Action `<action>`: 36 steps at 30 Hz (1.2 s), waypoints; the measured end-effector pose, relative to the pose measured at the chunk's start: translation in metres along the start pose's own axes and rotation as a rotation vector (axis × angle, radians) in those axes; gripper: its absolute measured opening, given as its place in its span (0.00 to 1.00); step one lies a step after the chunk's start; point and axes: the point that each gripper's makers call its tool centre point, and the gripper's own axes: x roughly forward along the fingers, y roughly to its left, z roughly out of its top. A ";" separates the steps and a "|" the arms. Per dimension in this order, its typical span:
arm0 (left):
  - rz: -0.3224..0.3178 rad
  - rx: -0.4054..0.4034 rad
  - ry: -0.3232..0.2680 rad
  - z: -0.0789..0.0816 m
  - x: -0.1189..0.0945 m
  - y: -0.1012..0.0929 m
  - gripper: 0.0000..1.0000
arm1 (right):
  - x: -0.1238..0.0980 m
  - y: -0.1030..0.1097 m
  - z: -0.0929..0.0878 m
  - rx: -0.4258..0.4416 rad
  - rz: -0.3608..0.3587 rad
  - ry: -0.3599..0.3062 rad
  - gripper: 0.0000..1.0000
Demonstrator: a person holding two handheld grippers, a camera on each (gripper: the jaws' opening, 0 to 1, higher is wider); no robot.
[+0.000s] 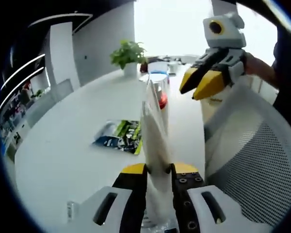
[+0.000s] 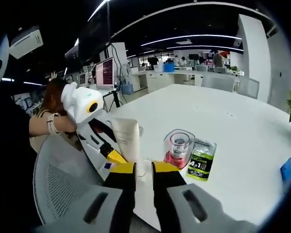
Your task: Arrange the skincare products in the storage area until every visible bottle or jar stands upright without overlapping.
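The broad white tabletop (image 2: pixel 233 126) carries everything. A grey mesh office chair (image 1: pixel 252 160) sits at its edge. The left tool (image 1: pixel 159 171) clamps a cream squeeze tube (image 1: pixel 153 131) standing upright near that edge. Beside the tube stands a clear jar with a red base (image 2: pixel 178 148), then a flat green-and-black sachet (image 2: pixel 201 160). The right tool (image 2: pixel 144 167) hovers nearby, its jaws slightly apart on nothing.
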 end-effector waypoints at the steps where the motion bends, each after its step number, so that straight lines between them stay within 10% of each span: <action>1: -0.002 -0.002 0.004 -0.002 0.002 0.000 0.16 | -0.001 -0.001 -0.001 0.001 -0.004 0.002 0.13; 36: -0.165 0.140 0.006 0.019 0.036 0.014 0.15 | -0.011 -0.032 -0.025 -0.012 -0.038 0.125 0.48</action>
